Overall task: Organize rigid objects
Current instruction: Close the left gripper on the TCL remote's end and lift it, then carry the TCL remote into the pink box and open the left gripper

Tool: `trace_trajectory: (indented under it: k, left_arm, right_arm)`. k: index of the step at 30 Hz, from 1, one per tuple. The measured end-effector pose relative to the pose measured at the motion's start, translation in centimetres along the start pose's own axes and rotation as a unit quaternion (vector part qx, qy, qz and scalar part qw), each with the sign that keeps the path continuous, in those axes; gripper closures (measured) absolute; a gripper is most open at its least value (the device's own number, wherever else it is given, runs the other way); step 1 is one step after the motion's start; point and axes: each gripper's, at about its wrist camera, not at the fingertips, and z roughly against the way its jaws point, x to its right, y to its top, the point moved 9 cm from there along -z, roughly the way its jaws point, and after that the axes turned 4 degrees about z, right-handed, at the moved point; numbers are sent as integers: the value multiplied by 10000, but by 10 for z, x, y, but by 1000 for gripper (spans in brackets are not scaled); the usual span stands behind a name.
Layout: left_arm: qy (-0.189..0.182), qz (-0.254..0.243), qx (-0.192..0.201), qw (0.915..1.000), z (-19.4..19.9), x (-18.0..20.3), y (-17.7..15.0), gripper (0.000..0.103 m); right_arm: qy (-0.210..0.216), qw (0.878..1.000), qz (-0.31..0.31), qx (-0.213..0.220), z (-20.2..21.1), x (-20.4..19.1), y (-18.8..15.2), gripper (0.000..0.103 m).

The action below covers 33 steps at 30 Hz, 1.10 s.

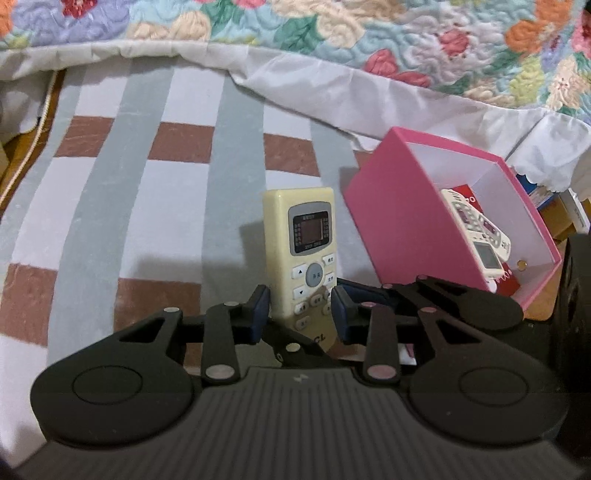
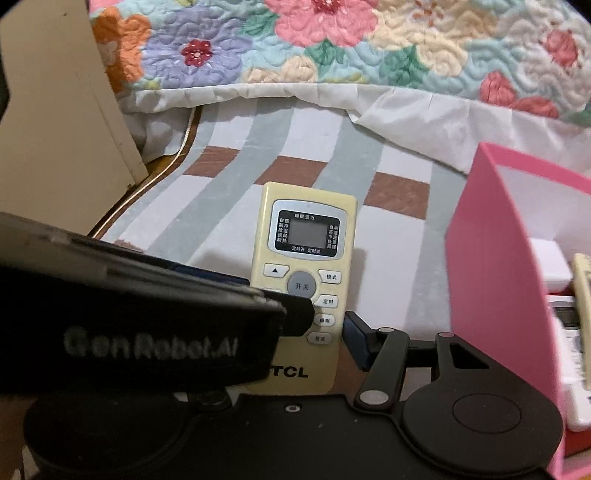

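I see a yellowed plastic remote, smooth with rubbery buttons. My left tool is matt black plastic with metal rivets. The pink box looks like matt card; the bed sheet soft cloth; the quilt puckered.

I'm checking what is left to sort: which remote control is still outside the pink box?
The yellowed TCL remote, held upright between the left gripper's jaws over the striped blanket. The other remote already lies inside the pink box.
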Motion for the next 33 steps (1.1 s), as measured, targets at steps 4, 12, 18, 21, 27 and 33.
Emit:
trace_trajectory:
  k: [4,12,18,21,27,33]
  left_arm:
    - [-49,55,137,9999,19,6,-3,73]
    - [-138,-197,436,9988,60,35,-2,75]
    - [-309,-530,451,9971,80,71,10,75]
    - [-469,-696,471,9954,89,95,19,75]
    - [-707,-848,423,9930,90,141,35,75]
    - [-682,-913,219,9932,76,177,47,75]
  right_arm:
    - [-8,10000,70,43,16,-2,0,41]
    - [87,9992,143,362,62,-1,8,41]
    - [150,9979,-11,624,102,16,13,41]
    - [76,9971,-105,754,123,31,20,41]
    - [-126,9955,-204,921,157,65,29,41]
    - [-132,9956,-428,826,166,100,29,41]
